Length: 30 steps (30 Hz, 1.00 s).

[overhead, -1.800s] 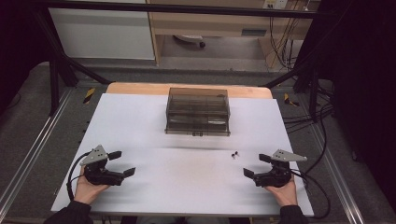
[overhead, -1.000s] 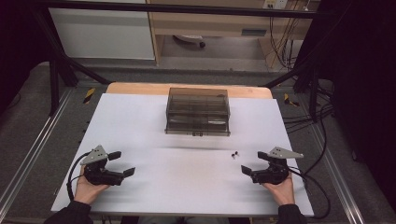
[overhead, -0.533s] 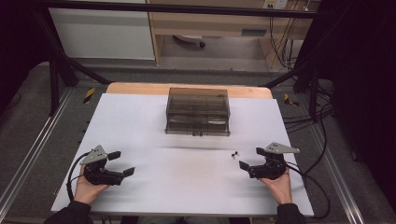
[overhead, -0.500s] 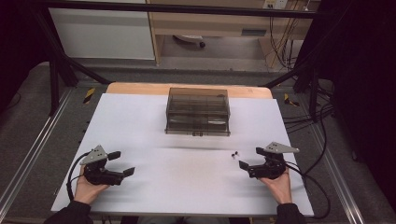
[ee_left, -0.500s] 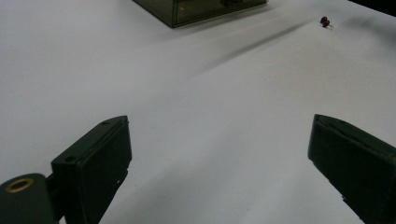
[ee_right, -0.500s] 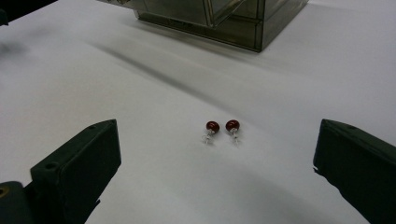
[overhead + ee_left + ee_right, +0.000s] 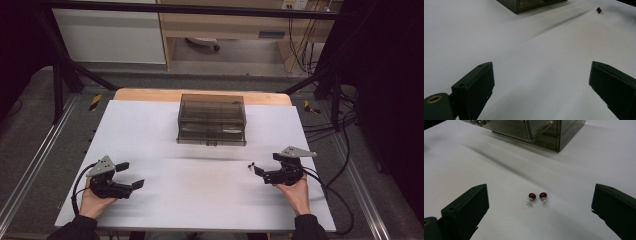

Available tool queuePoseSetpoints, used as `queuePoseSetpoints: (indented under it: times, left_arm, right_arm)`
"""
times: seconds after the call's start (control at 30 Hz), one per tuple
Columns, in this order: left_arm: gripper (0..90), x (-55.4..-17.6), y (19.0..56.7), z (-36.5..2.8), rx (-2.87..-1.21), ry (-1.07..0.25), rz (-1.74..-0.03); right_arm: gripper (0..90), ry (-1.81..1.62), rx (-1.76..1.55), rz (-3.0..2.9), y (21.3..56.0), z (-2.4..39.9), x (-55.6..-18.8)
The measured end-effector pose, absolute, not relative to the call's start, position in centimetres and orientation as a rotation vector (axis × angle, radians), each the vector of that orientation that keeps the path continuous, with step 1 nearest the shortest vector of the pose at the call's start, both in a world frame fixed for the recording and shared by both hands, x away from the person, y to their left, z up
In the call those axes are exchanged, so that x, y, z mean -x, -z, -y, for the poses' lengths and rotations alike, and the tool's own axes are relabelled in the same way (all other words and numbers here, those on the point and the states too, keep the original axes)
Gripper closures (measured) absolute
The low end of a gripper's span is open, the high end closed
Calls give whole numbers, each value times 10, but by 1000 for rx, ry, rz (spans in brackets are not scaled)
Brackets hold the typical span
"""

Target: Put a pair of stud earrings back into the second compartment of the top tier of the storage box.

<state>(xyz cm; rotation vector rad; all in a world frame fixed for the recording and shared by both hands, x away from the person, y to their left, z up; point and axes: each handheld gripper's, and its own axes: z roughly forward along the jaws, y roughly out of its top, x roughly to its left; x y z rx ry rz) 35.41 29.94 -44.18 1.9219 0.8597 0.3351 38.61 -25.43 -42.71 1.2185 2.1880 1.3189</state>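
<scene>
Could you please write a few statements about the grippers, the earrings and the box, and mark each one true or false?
1. The right gripper has its jaws open. True.
2. The two red earrings lie side by side on the white table. True.
3. The right gripper holds one earring. False: both lie on the table, ahead of its open jaws.
4. The left gripper is shut. False: its jaws stand wide apart.
5. The smoky clear box sits at the far side of the table. True.
</scene>
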Motion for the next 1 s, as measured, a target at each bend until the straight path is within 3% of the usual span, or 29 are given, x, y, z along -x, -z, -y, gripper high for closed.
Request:
queuePoseSetpoints:
  times: [0.57, 0.83, 0.87, 1.0]
  left_arm:
    - [58, -355, 443, -300, -1919, -330, -869]
    - [58, -355, 443, -300, -1922, -328, -870]
    - [59, -355, 443, -300, -1921, -327, -869]
    - [59, -355, 443, -300, -1920, -328, -868]
  right_arm:
    - [71, -1229, -1240, -2197, 433, 244, -416]
    - [193, -1196, -1253, -2209, 442, 241, -423]
    - [253, -1179, -1256, -2228, 444, 240, -424]
    - [350, -1147, -1254, -2246, 446, 239, -424]
